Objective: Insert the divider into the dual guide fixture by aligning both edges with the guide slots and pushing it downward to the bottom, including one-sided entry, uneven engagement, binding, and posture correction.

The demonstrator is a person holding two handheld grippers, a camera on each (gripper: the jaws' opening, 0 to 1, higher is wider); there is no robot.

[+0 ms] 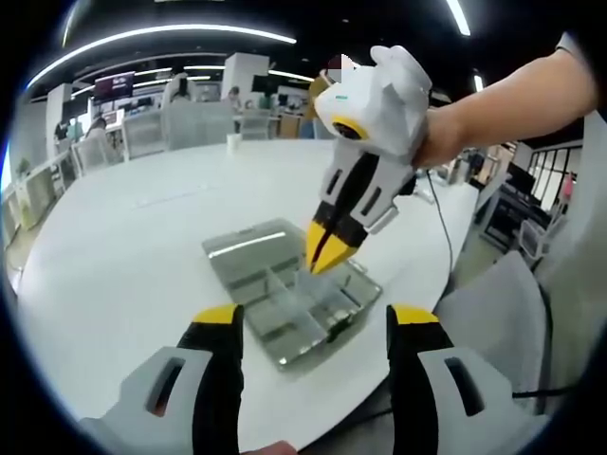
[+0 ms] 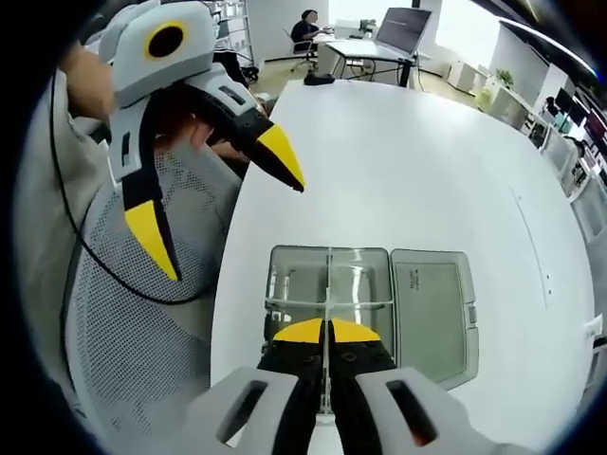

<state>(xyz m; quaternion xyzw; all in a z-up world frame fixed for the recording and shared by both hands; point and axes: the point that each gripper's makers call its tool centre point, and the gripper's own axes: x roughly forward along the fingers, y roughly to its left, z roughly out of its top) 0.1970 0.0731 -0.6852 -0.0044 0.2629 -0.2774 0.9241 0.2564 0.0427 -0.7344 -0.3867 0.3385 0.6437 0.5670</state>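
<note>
A clear plastic box, the guide fixture (image 2: pixel 327 289), lies on a white round table (image 2: pixel 408 171) near the edge closest to the person, its hinged lid (image 2: pixel 432 308) folded flat on the tabletop beside it. In the left gripper view the same fixture (image 1: pixel 294 303) sits just beyond that camera's own jaws, which stand wide apart with nothing between them; the left gripper (image 1: pixel 313 318) hovers short of the box. In the right gripper view that left gripper (image 2: pixel 228 213) hangs off the table's edge over a grey mesh chair (image 2: pixel 142 322), its yellow tips spread.

The right gripper (image 2: pixel 326 330) is pressed together on a thin transparent divider (image 2: pixel 328 284) that stands on edge across the middle of the fixture, crossing a second clear partition. Seen from the left gripper view, the right gripper (image 1: pixel 325 256) comes down steeply from a bare forearm (image 1: pixel 512 104), its yellow tips meeting at the divider's top edge (image 1: pixel 308 280). How deep the divider sits in its slots is hard to judge through the clear plastic.
</note>
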